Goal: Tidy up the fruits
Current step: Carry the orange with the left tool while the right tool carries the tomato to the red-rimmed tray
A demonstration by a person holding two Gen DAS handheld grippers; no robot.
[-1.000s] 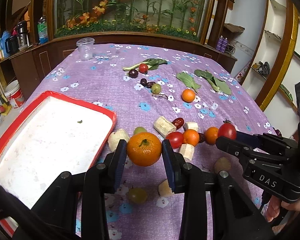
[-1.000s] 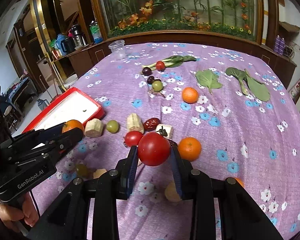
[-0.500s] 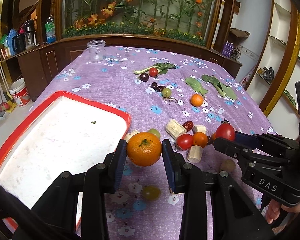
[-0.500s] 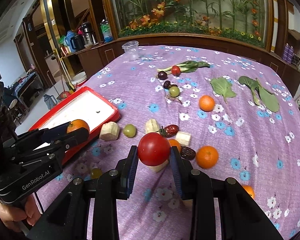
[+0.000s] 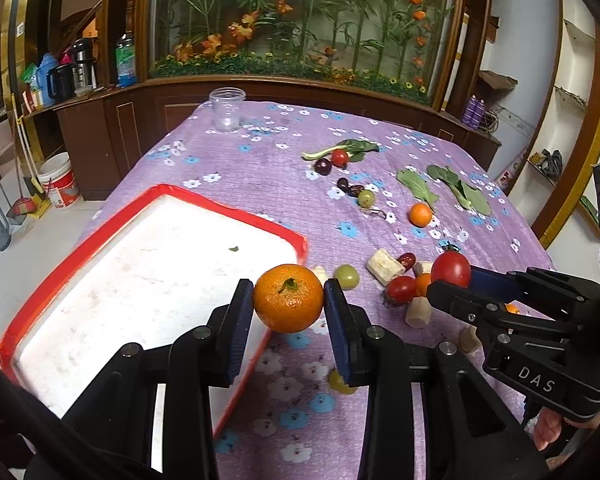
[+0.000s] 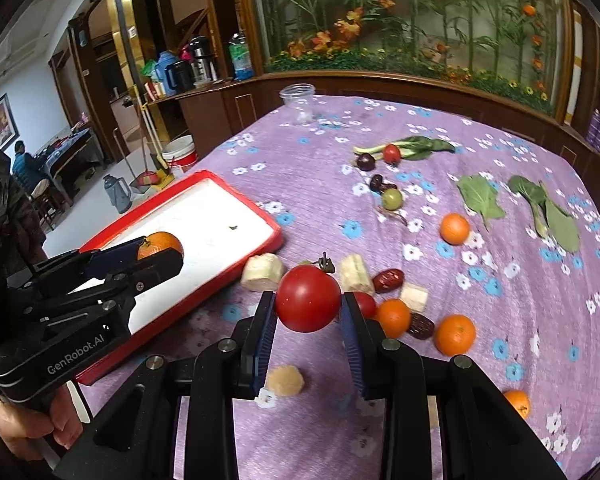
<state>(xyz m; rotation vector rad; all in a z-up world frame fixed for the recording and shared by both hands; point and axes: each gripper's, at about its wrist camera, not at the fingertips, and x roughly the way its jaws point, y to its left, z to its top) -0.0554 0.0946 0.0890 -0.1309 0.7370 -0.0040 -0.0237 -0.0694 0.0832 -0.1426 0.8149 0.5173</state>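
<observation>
My left gripper [image 5: 288, 300] is shut on an orange mandarin [image 5: 289, 298] and holds it above the near right edge of the red tray [image 5: 236, 213] with its white inside. It also shows in the right wrist view [image 6: 156, 250], over the tray [image 6: 236, 196]. My right gripper [image 6: 308, 300] is shut on a red tomato [image 6: 307, 298] above the purple flowered cloth, right of the tray. It also shows in the left wrist view [image 5: 450, 276] with the tomato [image 5: 451, 268].
Loose fruit lies on the cloth: mandarins [image 6: 455, 228] [image 6: 455, 335], banana pieces [image 6: 262, 271], a green grape [image 5: 347, 276], red dates [image 6: 389, 279], small tomatoes [image 5: 401, 288]. Leaves [image 6: 480, 198] lie far right. A clear jar [image 5: 227, 109] stands at the far edge.
Both grippers have moved left and up with their fruit. The mandarin now hangs over the tray's edge, and the tomato has come closer to the tray.
</observation>
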